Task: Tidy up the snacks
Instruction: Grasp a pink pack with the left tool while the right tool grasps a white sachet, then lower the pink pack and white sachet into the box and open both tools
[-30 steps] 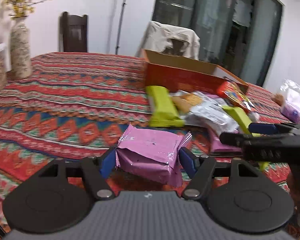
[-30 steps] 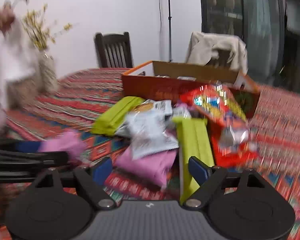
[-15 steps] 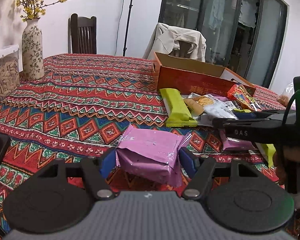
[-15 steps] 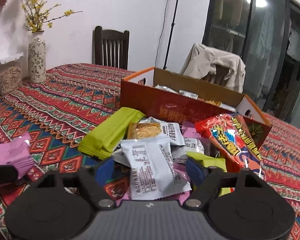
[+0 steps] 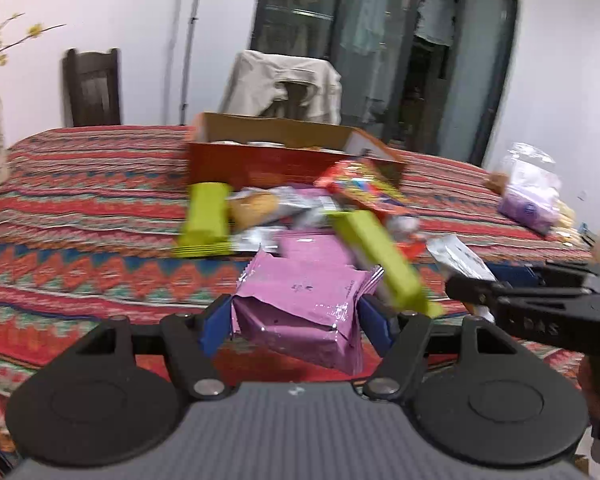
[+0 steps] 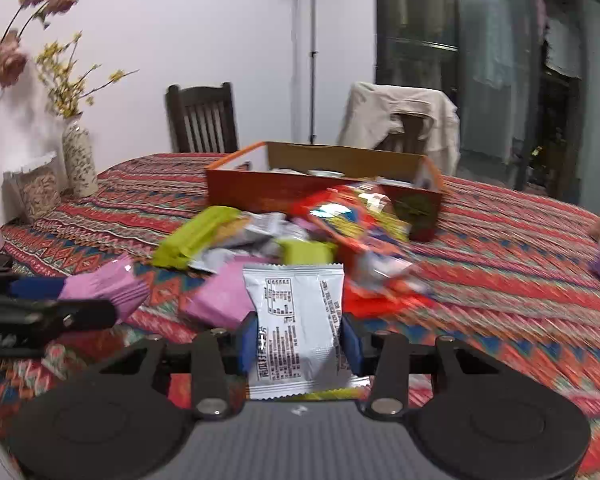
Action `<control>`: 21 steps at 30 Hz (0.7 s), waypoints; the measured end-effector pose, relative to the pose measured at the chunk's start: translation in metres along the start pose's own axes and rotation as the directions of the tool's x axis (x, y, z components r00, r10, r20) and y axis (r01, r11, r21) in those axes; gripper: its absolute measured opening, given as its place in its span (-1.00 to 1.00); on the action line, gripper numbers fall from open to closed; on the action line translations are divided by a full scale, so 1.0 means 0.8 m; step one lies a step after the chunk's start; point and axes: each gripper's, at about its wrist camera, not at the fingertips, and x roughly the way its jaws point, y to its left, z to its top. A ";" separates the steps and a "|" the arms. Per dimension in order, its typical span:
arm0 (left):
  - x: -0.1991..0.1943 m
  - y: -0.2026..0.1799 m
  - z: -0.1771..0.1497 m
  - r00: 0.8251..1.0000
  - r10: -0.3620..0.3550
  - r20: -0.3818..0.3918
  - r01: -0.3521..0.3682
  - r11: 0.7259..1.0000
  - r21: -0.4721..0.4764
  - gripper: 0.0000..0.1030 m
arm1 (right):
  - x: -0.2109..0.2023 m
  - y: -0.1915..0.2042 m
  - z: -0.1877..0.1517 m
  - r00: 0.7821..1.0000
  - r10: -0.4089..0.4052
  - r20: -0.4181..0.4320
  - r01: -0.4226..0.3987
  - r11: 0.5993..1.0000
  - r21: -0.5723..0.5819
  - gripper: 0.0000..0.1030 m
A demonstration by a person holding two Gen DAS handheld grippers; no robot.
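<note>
Left wrist view
Left hand-held gripper: clenched on a crinkled pink foil snack packet, one blue pad on each short side, so the packet rides flat and clear of the cloth.
Open orange cardboard box: far side of the bench with its striped red cloth; a few packets already lie inside, so it is probably where the snacks go.
Loose heap: long lime-green wrapper at left and red printed bag at right, lying just near of the box.
Right hand-held gripper: enters from the right, a pale packet in its fingers.

Right wrist view
Right hand-held gripper: grasping a white printed sachet by its two long edges, upright with print facing the camera.
Pink packet: at near left, held off the cloth.
Judgement: both loads appear ready to carry to the box.
</note>
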 end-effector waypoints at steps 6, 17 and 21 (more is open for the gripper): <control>0.012 -0.045 0.009 1.000 -0.023 -0.011 0.023 0.999 0.038 0.34 | -0.048 -0.067 -0.028 1.000 -0.031 0.003 0.031 0.996 0.079 -0.18; 0.087 -0.013 0.182 0.998 -0.023 0.054 0.018 0.995 0.096 0.35 | -0.006 -0.105 0.060 0.992 0.071 0.107 -0.074 0.997 0.022 -0.18; 0.193 0.024 0.263 0.995 0.095 -0.033 -0.092 0.994 0.062 0.35 | 0.064 -0.127 0.156 0.983 0.147 0.107 -0.153 0.987 0.042 -0.18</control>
